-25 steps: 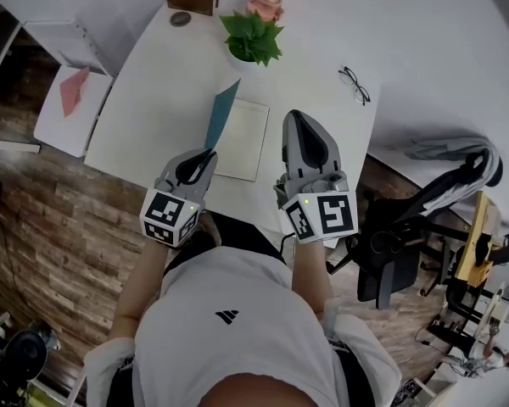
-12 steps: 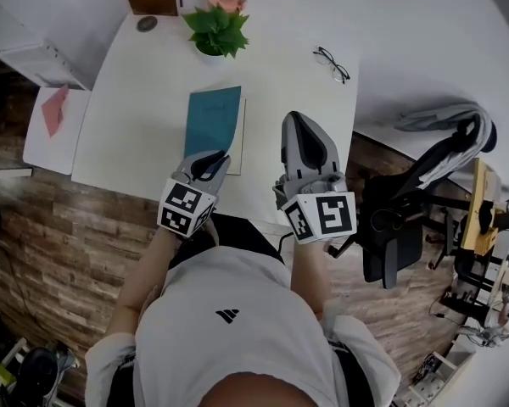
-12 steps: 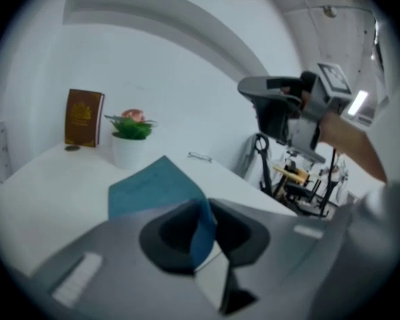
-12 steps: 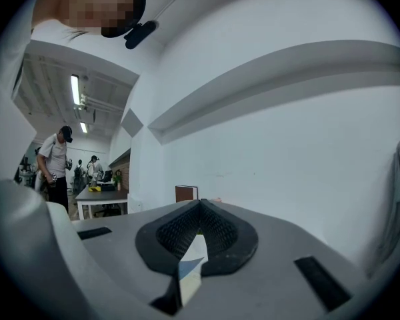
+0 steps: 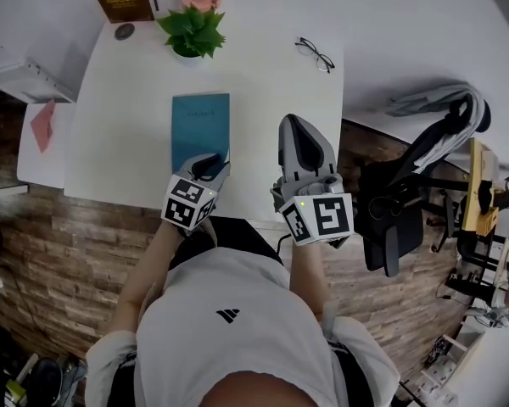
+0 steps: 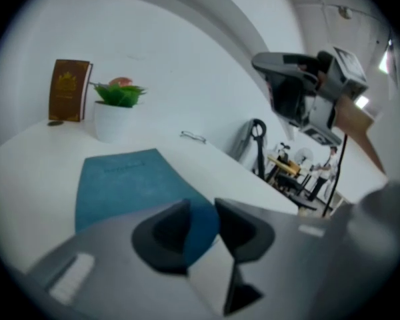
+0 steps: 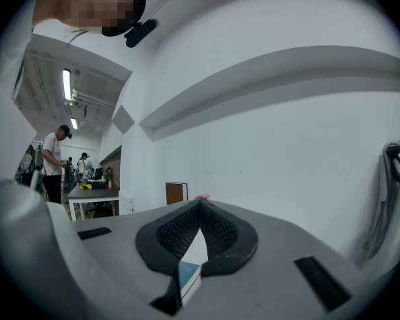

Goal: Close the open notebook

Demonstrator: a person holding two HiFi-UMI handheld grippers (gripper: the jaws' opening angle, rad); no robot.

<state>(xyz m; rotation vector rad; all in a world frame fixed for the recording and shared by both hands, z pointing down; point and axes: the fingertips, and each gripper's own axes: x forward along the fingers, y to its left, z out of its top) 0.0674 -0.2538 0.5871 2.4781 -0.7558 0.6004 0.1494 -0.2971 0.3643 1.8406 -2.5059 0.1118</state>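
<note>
Notebook [image 5: 200, 125] closed, cover print illegible

Pose: left gripper [image 5: 209, 166] tilted downward, jaws opening, pads parted, nothing pressed between them. Beside it, right gripper [image 5: 295, 124] held level, jaw tips together, empty. Support: left forearm [image 5: 148, 265] angled inward, right forearm [image 5: 312, 271] extended straight ahead.

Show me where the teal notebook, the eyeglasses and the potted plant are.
teal notebook [image 5: 200, 125], head view, middle of its closed cover.
eyeglasses [image 5: 314, 54], head view, middle of the frame.
potted plant [image 5: 192, 29], head view, its green leaves.
</note>
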